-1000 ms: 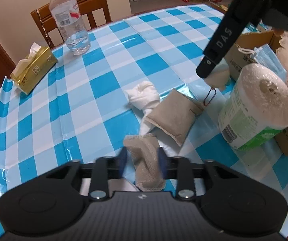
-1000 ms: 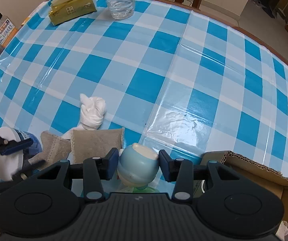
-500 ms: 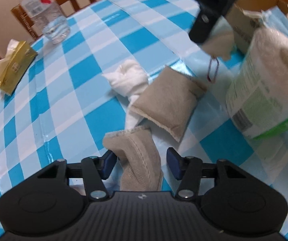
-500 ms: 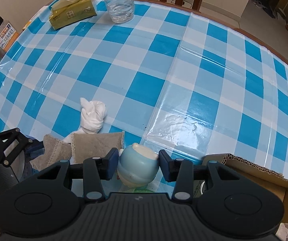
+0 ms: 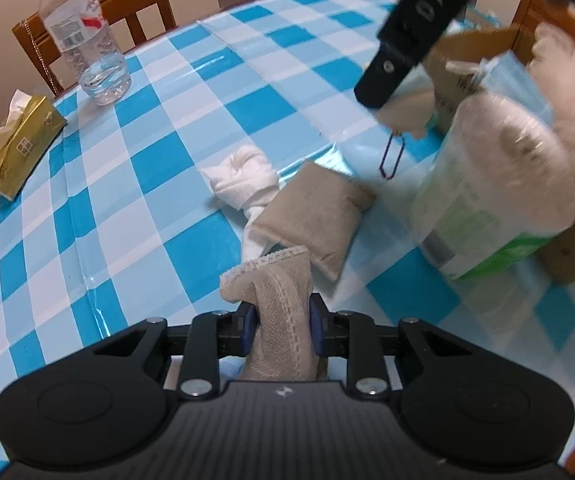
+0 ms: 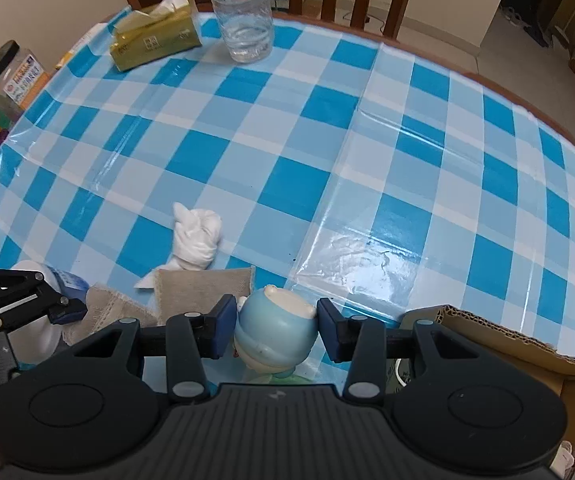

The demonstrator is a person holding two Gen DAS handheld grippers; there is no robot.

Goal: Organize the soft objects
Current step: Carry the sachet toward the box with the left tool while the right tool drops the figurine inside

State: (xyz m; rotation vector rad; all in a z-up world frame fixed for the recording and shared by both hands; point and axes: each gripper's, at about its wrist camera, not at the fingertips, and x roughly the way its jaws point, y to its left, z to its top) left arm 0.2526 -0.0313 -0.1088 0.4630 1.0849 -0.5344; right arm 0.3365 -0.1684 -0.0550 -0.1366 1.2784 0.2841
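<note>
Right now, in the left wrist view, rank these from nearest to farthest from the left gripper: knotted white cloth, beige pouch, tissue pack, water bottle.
From the left gripper:
1. Beige pouch, just ahead, slightly right.
2. Knotted white cloth, behind the pouch, centre.
3. Tissue pack, far left edge.
4. Water bottle, far left, by the chair.

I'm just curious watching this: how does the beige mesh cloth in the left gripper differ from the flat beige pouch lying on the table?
The mesh cloth is netted with a lacy edge; the beige pouch looks smooth. The cloth is pinched, crumpled, in the left gripper; the pouch lies flat, untouched, on the checked tablecloth. Both are beige and soft.
</note>
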